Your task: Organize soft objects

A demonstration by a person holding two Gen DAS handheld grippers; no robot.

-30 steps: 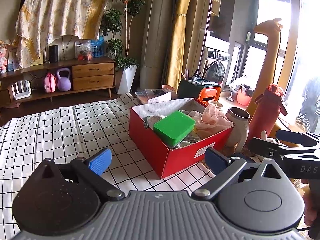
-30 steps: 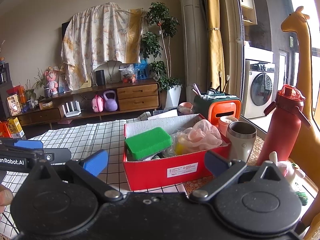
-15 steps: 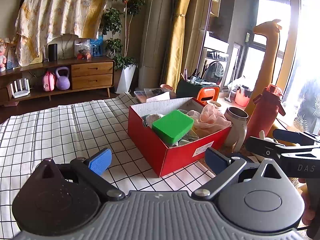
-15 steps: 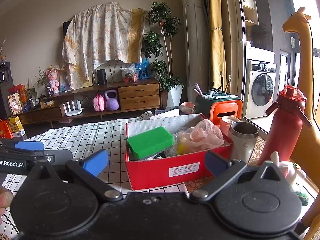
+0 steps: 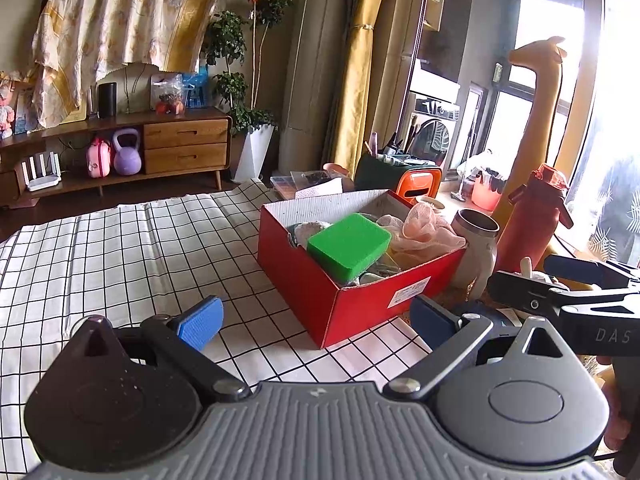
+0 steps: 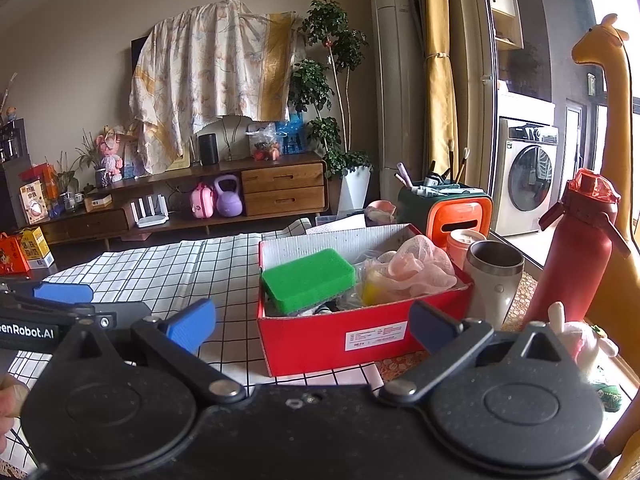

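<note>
Red box (image 6: 360, 332) overfilled at twelve o'clock: green sponge (image 6: 308, 280) and pink mesh (image 6: 412, 264) protrude. Left gripper (image 5: 316, 324) and right gripper (image 6: 312, 324) spread wide, empty. Risk: snagged mesh drags neighbouring contents out.

- Red box (image 6: 360, 336): lower contents hidden beneath the green sponge (image 6: 308, 278) and pink mesh cloth (image 6: 412, 266).
- Box label (image 6: 376, 336): print too small to read.
- Yellow item (image 6: 373, 292): mostly covered by the mesh; identity unclear.
- Plush toy (image 6: 580, 340): partly hidden behind the right gripper (image 6: 312, 326) body.
- Giraffe figure (image 6: 616, 128): cut off by the right edge.
- Person's hand (image 6: 6, 404): cropped at the left edge.
</note>
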